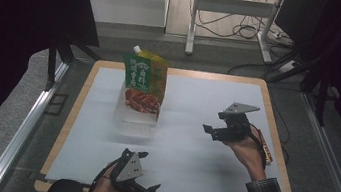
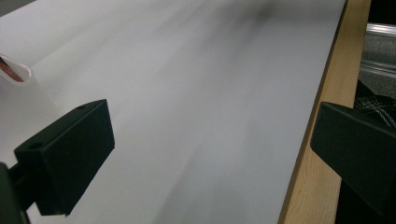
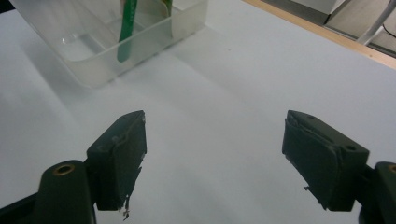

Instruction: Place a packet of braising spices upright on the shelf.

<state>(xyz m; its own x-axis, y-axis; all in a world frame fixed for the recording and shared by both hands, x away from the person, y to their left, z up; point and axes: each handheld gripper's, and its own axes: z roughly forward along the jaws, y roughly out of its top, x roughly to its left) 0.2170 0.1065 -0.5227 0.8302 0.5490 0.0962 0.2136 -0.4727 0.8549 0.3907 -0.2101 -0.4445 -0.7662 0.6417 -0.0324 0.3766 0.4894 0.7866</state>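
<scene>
Both grippers, left (image 1: 147, 189) and right (image 1: 210, 130), stand apart and empty; grip the soft, probably light pouch (image 1: 144, 83) near its spout, since the clear tub (image 1: 133, 121) looks slippery.

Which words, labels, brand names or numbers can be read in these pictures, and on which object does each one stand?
Pouch, standing in the clear container: pale characters on a green label near its top, too small and blurred to read.
Pouch, lower part: a red food picture, with no readable text.
Left tongs and right tongs: no lettering can be seen.
White table cover: no text.
</scene>
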